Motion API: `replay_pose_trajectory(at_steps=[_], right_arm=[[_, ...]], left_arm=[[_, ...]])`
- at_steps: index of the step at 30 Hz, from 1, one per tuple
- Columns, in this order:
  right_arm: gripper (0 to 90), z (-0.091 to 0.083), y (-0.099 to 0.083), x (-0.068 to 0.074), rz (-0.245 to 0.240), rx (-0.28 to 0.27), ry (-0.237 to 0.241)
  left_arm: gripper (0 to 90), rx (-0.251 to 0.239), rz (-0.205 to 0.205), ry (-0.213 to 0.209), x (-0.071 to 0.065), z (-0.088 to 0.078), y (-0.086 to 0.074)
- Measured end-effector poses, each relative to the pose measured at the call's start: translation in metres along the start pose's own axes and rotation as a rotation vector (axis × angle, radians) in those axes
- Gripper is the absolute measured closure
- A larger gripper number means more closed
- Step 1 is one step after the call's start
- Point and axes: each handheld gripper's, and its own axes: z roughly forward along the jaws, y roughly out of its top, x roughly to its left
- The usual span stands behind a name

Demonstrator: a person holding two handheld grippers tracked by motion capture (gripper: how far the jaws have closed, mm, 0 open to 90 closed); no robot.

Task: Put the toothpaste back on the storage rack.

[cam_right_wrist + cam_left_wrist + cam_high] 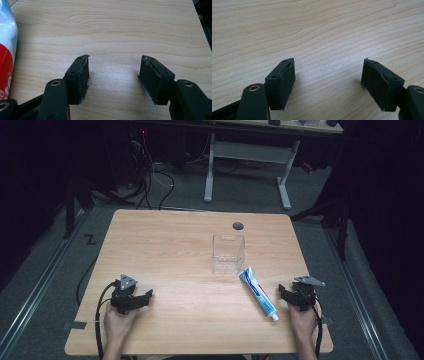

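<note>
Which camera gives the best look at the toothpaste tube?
The high view: the whole toothpaste tube lies on the table, cap toward the person, near the right hand-held gripper. The right gripper view catches just a slice at its left edge.

Toothpaste tube [258,293] on the table [175,245] — just before the clear box [227,253], right gripper [292,296] beside it

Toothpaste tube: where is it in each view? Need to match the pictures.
High view: toothpaste tube lies flat at lower right on the table, cap toward the person, between the clear box and the right gripper.
Left gripper view: not in it.
Right gripper view: tube at the left edge, beside the open jaws.
Shared landmark: the wood-grain table top.
</note>
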Motion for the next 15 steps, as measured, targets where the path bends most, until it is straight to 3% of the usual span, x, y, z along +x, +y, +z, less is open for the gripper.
replay_pose_trajectory(at_steps=[15], right_arm=[[42.1, -0.0001, 0.0001, 0.0003, 0.007, 0.001, 0.001]], left_arm=[[28.7, 0.004, 0.004, 0.012, -0.0007, 0.0002, 0.0002]])
